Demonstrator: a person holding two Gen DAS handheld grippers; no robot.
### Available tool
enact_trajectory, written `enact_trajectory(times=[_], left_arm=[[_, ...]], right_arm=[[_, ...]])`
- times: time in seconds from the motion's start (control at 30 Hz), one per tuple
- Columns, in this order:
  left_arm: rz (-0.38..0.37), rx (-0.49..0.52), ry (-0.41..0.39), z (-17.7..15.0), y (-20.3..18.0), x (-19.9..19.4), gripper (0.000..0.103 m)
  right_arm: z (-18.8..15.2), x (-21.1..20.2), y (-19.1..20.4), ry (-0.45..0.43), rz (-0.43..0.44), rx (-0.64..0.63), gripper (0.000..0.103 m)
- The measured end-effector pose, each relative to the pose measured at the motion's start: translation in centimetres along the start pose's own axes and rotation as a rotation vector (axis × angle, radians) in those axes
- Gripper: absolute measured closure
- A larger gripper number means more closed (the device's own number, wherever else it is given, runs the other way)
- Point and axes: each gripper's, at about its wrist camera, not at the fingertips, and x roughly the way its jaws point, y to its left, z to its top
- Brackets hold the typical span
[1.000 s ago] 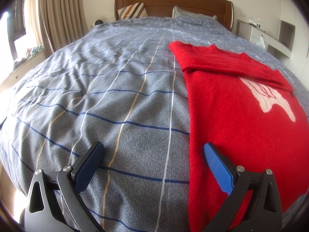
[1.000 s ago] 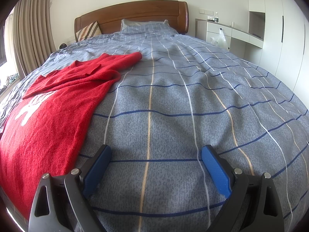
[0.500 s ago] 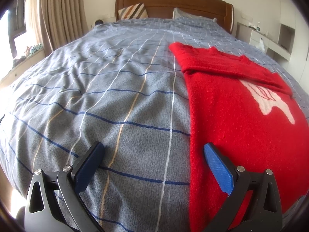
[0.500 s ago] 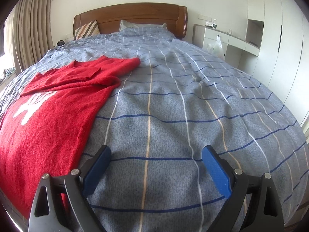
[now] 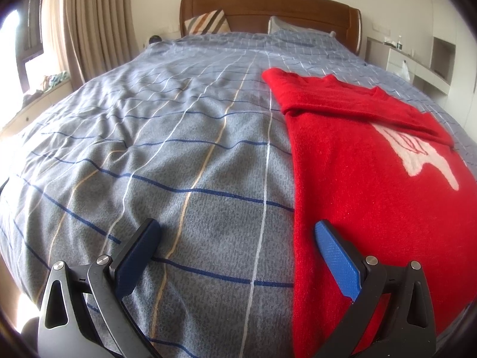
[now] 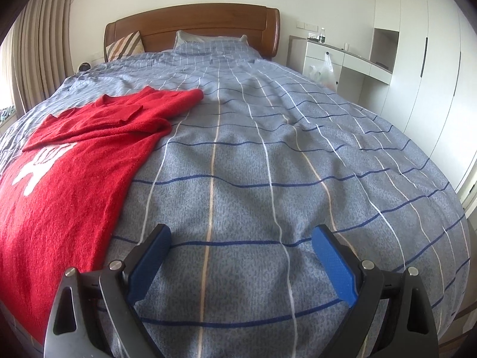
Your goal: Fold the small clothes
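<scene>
**Both claws wide, red sweater flat on the bed btwn them**

Red sweater [image 5: 366, 185] lies spread on the blue-grey checked bedspread [image 5: 167, 149], near end of the bed, w/ a white motif [image 5: 417, 155] on its front. Its far part is folded over across the body, making a thick red band toward the headboard [image 5: 268, 6].

Left gripper [image 5: 235, 241] hangs at the near edge, jaws spread wide, nothing in them. It straddles the sweater's left edge: left pad is over bare bedspread, right pad [image 5: 337, 256] over red knit just inside the edge. Can't tell if that pad touches the fabric. Most of the sweater runs off to the right and far side of this claw.

Right gripper [image 6: 241, 250] also gapes wide, empty, both pads over bare bedspread. From here the sweater [image 6: 68, 179] is to the left; its right edge runs just beside the left pad [image 6: 149, 256], apart from it as far as I can see. Folded sleeve part [image 6: 125, 113] sits far-left.

Beyond: striped cushion [image 6: 123, 44] and a pillow [image 6: 208, 41] at the headboard, curtains [image 5: 95, 24] on the left wall, white cupboards [image 6: 417, 68] and a plastic bag [image 6: 323, 70] on the right.
</scene>
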Motion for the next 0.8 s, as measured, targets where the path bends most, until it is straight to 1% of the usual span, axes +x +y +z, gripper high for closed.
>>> enact_trajectory(times=[0.6,0.8], left_arm=[[0.0,-0.003,0.003,0.04,-0.08,-0.02,0.0],[0.0,-0.005,0.005,0.06,-0.09,-0.04,0.0]], right_arm=[[-0.35,0.42,0.47,0.007,-0.008,-0.005,0.007],[-0.46,0.69,0.37,0.013,0.001,0.009,0.006]])
